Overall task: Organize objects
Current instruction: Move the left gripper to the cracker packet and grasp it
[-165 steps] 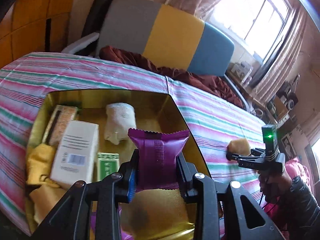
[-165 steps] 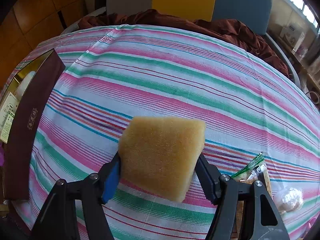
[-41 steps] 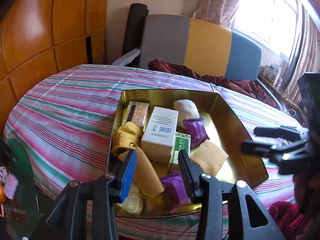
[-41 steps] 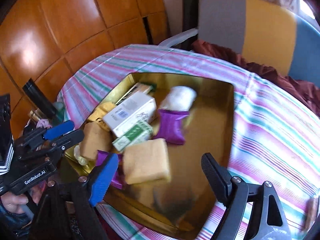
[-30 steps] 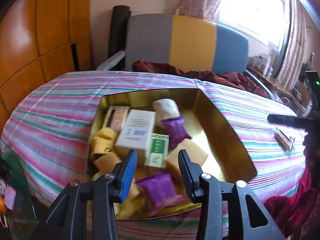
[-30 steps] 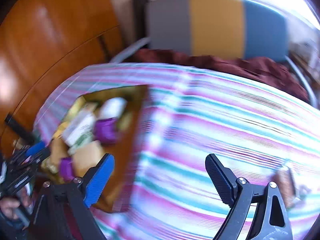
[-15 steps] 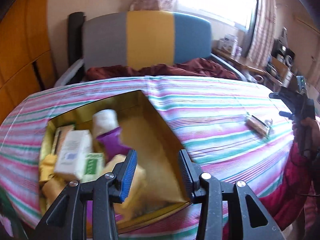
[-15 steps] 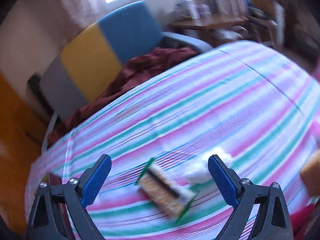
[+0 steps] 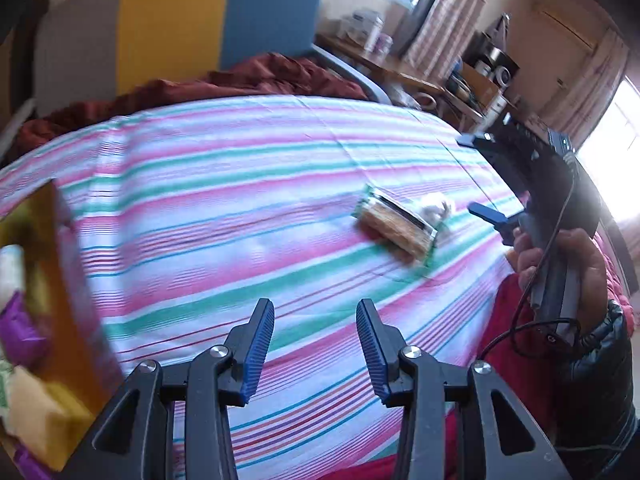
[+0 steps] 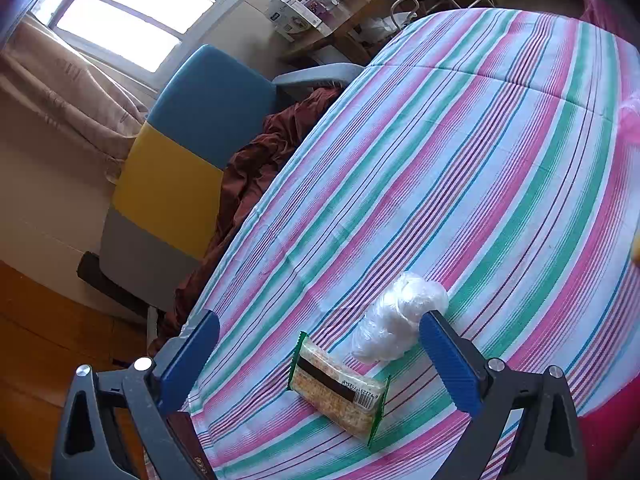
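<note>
A snack packet (image 9: 396, 224) with green edges lies on the striped tablecloth (image 9: 240, 184), a white plastic-wrapped bundle (image 9: 434, 206) touching its far end. My right gripper (image 10: 320, 360) hovers just short of the snack packet (image 10: 340, 396) and the bundle (image 10: 400, 320); its jaws are opening, wide apart, and touch neither. A hand holds the right gripper (image 9: 478, 178) at the table's right side. My left gripper (image 9: 316, 344) is open with a narrow gap and nothing in it, above bare cloth. The gold box (image 9: 68, 280) sits at the far left.
The box holds a purple packet (image 9: 20, 332) and a yellow sponge (image 9: 40, 412). Behind the table stands a grey, yellow and blue chair (image 10: 180, 168) with a maroon cloth (image 9: 260, 76) on it. A cluttered wooden side table (image 9: 420, 76) stands at the back right.
Both views swung from the gold box to the table's right part. The right gripper, which earlier carried a sponge, rolled and neared the snack packet and bundle. The left gripper's purple packet is gone.
</note>
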{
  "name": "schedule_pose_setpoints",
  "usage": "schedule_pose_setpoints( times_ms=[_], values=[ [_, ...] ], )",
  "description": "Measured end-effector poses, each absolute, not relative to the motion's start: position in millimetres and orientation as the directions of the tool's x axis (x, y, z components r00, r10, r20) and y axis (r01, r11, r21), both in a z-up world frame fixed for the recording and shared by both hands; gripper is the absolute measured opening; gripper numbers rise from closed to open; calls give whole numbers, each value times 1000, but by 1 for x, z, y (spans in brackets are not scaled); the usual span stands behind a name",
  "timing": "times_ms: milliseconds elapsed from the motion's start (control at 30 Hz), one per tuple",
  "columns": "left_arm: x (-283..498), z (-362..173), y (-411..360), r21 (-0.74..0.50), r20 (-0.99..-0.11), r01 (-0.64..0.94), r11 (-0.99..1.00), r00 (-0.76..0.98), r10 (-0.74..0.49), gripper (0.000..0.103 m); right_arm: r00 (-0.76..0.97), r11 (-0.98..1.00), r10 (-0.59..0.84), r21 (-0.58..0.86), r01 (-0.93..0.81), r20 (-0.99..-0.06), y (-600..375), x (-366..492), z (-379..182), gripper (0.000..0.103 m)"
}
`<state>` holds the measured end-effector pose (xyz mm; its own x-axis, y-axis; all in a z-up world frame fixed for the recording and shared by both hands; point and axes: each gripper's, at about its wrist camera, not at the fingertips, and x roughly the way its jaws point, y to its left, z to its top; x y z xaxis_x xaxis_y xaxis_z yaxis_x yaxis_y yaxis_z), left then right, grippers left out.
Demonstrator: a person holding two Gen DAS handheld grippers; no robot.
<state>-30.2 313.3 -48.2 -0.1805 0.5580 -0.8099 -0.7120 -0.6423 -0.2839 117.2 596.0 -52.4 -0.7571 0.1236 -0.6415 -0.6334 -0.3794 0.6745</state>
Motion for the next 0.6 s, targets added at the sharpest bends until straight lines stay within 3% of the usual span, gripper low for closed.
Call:
schedule_pose_setpoints(
  times_ms=[233,600],
  values=[
    [-41,-81,367,-395,-838,-649,-651,-36,544,43,-784,-360,151,705,-611,-602,598,128,-48,103],
    [-66,-95,442,-471,-840,-555,-686,46,540,45,-829,-337,135,762,-553,-542,601,133,-48,103]
  ],
)
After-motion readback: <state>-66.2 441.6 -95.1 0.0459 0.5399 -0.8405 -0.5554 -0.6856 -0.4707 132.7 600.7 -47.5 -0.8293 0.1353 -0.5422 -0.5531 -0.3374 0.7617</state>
